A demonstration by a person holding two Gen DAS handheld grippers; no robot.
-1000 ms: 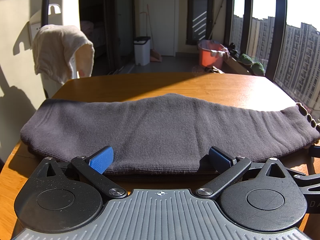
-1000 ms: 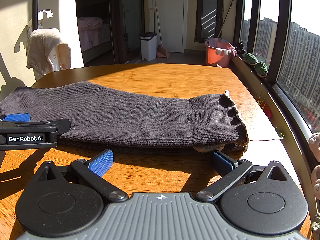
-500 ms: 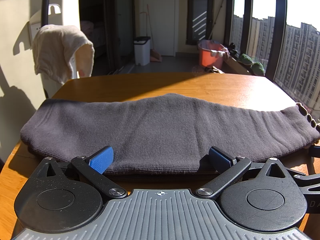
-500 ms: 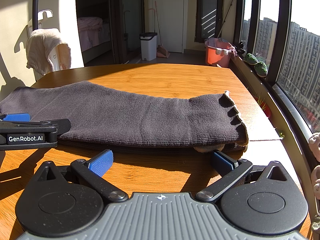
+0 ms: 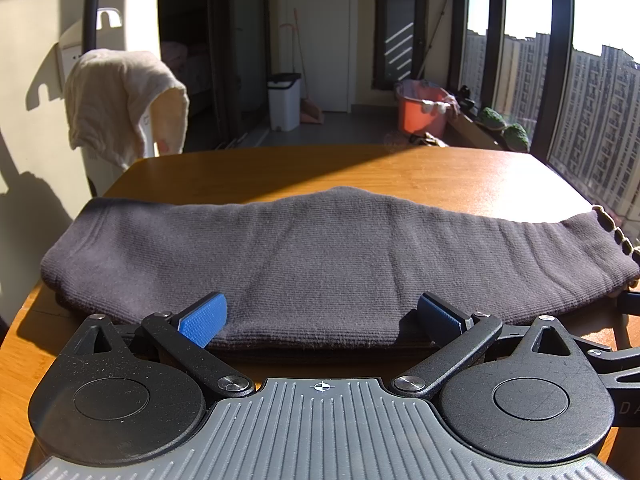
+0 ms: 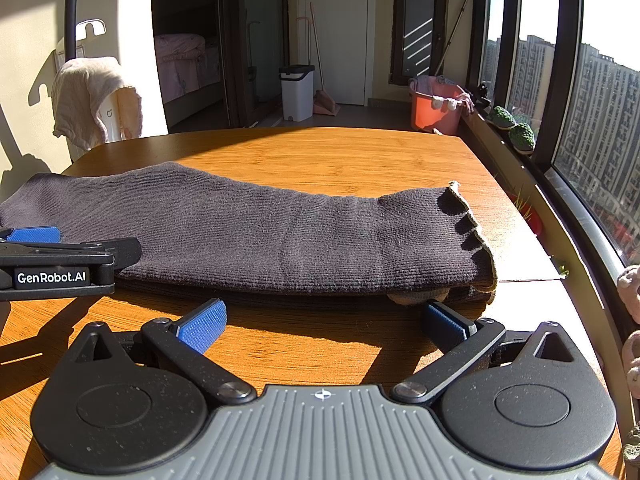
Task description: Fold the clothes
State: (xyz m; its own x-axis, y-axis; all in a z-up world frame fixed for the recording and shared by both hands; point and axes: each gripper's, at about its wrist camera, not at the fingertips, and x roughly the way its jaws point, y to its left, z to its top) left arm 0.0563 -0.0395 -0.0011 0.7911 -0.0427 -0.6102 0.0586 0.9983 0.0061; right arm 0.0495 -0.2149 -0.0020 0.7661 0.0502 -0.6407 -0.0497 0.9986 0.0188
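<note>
Dark grey ribbed knit garment (image 5: 320, 256), folded into a long flat band with a scalloped pale trim at its right end, lying on the wooden table (image 6: 340, 156), long axis left to right; left gripper (image 5: 320, 316) and right gripper (image 6: 322, 320) both level at its near edge, jaws spread wide, holding nothing.

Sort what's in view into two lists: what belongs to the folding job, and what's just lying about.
Part of the job:
- dark grey ribbed knit garment, folded on the table
- wooden table
- left gripper, open
- right gripper, open

Just lying about:
- cream towel draped at left
- white lidded bin
- orange plastic tub
</note>
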